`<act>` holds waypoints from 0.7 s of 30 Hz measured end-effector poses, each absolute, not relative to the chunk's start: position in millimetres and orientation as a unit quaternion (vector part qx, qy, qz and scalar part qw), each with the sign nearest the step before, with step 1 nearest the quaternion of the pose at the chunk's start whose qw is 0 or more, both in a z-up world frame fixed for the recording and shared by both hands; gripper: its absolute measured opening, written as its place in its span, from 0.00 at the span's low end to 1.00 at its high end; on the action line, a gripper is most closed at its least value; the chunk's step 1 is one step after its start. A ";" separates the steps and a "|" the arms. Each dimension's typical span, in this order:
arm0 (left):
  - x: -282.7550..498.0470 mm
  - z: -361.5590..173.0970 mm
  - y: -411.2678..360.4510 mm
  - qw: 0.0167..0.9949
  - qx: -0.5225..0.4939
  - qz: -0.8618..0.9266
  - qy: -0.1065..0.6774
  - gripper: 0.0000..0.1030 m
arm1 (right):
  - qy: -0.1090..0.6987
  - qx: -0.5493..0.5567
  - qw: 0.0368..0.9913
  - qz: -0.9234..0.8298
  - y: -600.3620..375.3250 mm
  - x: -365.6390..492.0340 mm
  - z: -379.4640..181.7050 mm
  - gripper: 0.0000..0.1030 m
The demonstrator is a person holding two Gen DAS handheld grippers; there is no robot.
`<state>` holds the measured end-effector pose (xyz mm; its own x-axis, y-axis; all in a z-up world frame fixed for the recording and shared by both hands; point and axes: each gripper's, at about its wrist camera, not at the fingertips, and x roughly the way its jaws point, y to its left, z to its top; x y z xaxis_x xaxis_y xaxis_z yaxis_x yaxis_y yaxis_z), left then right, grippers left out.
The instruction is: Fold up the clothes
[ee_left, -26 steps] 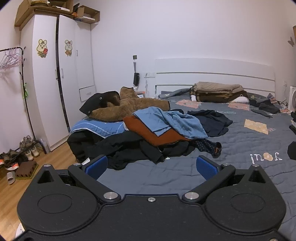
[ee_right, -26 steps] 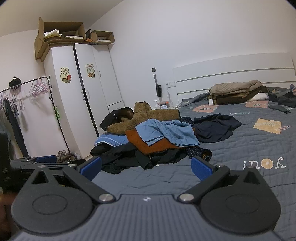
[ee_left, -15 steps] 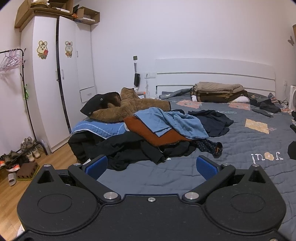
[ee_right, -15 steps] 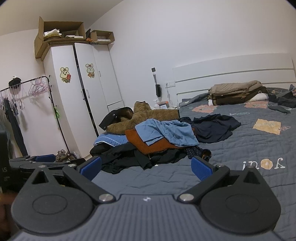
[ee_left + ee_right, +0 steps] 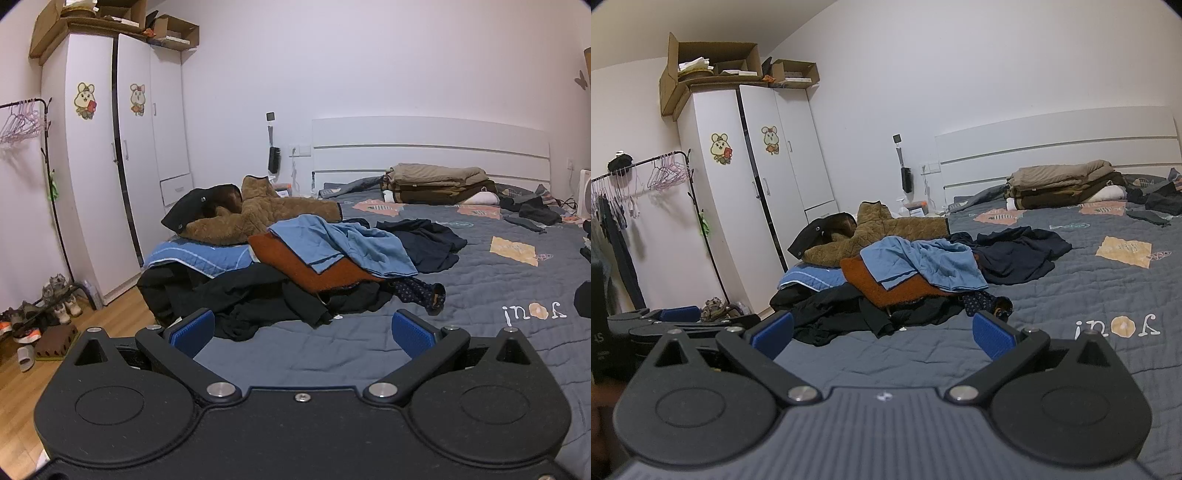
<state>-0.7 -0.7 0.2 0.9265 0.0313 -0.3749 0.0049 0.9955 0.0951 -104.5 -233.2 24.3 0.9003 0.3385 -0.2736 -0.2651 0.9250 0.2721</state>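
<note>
Overhead, open cardboard boxes (image 5: pixel 713 62) on the wardrobe (image 5: pixel 738 192) hold papers. Clothes heap (image 5: pixel 295 254) unfolded on the grey quilted bed (image 5: pixel 480 295), at 12 o'clock from both claws: crumpled blue shirt (image 5: pixel 343 243), rust knit, brown fleece, black garments. Left claw (image 5: pixel 301 332) and right claw (image 5: pixel 882 332) both spread wide, gripping nothing.

A white wardrobe (image 5: pixel 110 155) with cardboard boxes (image 5: pixel 713 66) on top stands far left of the claw, beside a clothes rail (image 5: pixel 639 173). Straight ahead, a white headboard (image 5: pixel 428 147) meets the plain wall (image 5: pixel 369 59). Wooden floor (image 5: pixel 22 391) lies lower left.
</note>
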 end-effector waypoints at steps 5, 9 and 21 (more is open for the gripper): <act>0.1 -0.6 -1.4 0.980 0.051 0.006 0.191 1.00 | 0.160 0.114 0.968 0.156 -233.1 -104.4 23.7 1.00; 0.8 -1.0 -1.1 0.980 0.050 0.006 0.192 1.00 | 0.161 0.114 0.968 0.157 -235.0 -104.9 24.5 1.00; -1.5 -2.0 -2.3 0.980 0.053 0.005 0.192 1.00 | 0.160 0.114 0.968 0.156 -234.9 -106.4 24.8 1.00</act>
<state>-1.5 -2.3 -2.0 0.9265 0.0311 -0.3751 0.0099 0.9942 0.1069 -106.4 -234.8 24.8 0.9001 0.3390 -0.2737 -0.2658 0.9250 0.2714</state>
